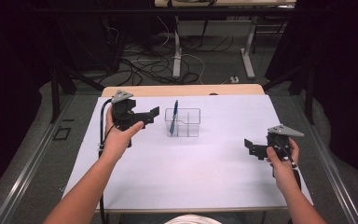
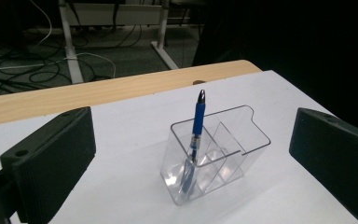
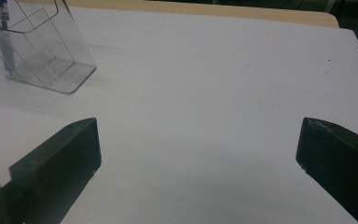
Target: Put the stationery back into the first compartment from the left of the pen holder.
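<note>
White paper is covering the table [image 1: 168,177]. At the left, I am holding my left gripper [image 1: 154,112] level, jaws spread wide and empty, facing the clear organizer [image 1: 182,122] with the blue pen [image 1: 175,111] standing in it at centre. At the near right, my right gripper [image 1: 249,146] is resting low, jaws gaping, nothing between them.

blue pen [image 2: 198,122], clear plastic holder [image 2: 235,151], white table cover [image 1: 214,177], pale wood table edge [image 1: 182,90], black grippers left [image 1: 154,113] and right [image 1: 250,148]
</note>
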A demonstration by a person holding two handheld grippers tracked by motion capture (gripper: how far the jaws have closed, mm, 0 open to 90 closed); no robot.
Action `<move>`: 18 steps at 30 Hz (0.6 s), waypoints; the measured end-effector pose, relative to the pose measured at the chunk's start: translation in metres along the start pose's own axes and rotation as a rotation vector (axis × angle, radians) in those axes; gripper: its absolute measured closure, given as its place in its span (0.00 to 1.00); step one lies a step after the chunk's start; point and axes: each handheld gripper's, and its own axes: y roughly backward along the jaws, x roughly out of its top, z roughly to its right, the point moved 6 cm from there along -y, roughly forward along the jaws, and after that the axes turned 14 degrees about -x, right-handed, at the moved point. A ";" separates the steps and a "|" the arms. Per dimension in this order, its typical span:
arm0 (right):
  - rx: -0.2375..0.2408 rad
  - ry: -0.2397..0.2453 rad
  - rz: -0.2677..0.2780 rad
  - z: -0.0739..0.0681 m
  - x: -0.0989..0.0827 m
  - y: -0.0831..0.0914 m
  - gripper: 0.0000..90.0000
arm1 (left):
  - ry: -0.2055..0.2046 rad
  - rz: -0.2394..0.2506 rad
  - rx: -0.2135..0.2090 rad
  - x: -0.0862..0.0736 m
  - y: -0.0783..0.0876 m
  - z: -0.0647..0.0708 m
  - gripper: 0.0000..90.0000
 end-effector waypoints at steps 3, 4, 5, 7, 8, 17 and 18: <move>0.004 -0.002 -0.007 -0.001 0.000 0.000 0.00 | 0.025 0.017 0.013 -0.003 0.014 -0.003 0.00; 0.004 0.001 -0.012 -0.001 -0.001 0.001 0.00 | 0.027 0.021 0.015 -0.004 0.018 -0.005 0.00; 0.005 -0.001 -0.012 -0.001 0.000 0.001 0.00 | 0.044 0.026 0.010 -0.006 0.021 -0.006 0.00; 0.005 -0.001 -0.012 -0.001 0.000 0.001 0.00 | 0.058 0.034 0.016 -0.009 0.031 -0.010 0.00; 0.003 0.000 -0.013 -0.001 0.000 0.001 0.00 | 0.064 0.032 0.025 -0.011 0.034 -0.011 0.00; -0.002 0.000 -0.003 0.000 0.000 0.001 0.00 | 0.080 0.081 0.065 -0.035 0.065 -0.023 0.00; 0.003 0.003 -0.007 0.000 0.000 0.001 0.00 | 0.080 0.079 0.068 -0.039 0.068 -0.024 0.00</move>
